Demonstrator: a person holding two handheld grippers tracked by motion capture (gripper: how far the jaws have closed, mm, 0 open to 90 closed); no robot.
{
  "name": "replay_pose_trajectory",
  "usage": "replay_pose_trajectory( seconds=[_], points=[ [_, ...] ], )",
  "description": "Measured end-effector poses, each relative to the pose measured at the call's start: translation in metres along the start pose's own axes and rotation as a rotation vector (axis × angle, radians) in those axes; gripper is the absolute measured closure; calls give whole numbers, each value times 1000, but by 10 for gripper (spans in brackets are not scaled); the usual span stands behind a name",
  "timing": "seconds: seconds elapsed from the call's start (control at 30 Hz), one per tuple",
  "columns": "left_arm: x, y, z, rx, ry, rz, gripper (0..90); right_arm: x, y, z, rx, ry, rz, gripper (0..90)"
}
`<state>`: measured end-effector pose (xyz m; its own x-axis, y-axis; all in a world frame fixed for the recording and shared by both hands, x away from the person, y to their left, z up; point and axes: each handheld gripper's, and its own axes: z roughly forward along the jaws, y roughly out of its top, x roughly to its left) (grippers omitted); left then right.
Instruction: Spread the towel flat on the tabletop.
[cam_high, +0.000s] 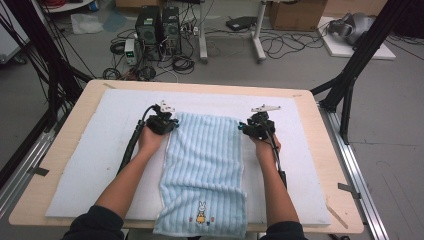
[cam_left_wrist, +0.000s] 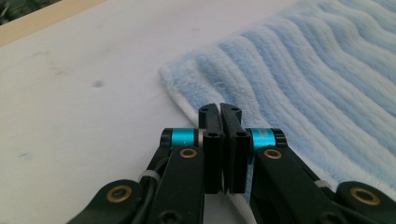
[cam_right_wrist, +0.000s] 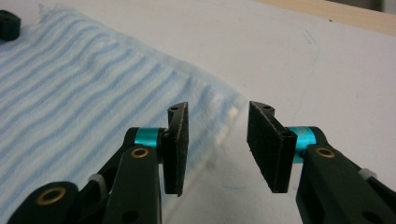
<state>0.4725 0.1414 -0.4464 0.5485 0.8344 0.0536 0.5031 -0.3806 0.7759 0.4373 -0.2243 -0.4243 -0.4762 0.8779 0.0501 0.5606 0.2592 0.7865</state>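
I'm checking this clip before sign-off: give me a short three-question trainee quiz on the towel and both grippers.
1. True or false: the left gripper has its jaws open.
2. Which towel corner lies ahead of the right gripper: A near, B far?
3. Fill in: the rabbit picture sits at the towel's ___ end, over the table edge.

Key: 1 false, they are shut at the towel's edge, with no cloth seen between them. 2 B. 3 near.

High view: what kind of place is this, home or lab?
Most likely a lab or recording workspace. Computer towers stand on the floor amid loose cables, black rig struts flank the padded wooden table, and cardboard boxes sit behind.
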Motion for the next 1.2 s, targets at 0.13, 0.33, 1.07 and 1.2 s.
replay_pose_trajectory(
  seconds=[0.13,0.33,1.07,1.2],
  points=[
    [14,-3,3,-30,-5,-87,798,5,1,4,0,25,1,582],
    [22,-5,-4,-37,-32,-151,528,8,-3,18,42,44,3,585],
    [-3,-3,3,-31,-48,-65,870,2,18,30,14,-60,10,599],
    [4,-1,6,-36,72,-138,877,5,14,20,14,-41,13,602]
  ],
)
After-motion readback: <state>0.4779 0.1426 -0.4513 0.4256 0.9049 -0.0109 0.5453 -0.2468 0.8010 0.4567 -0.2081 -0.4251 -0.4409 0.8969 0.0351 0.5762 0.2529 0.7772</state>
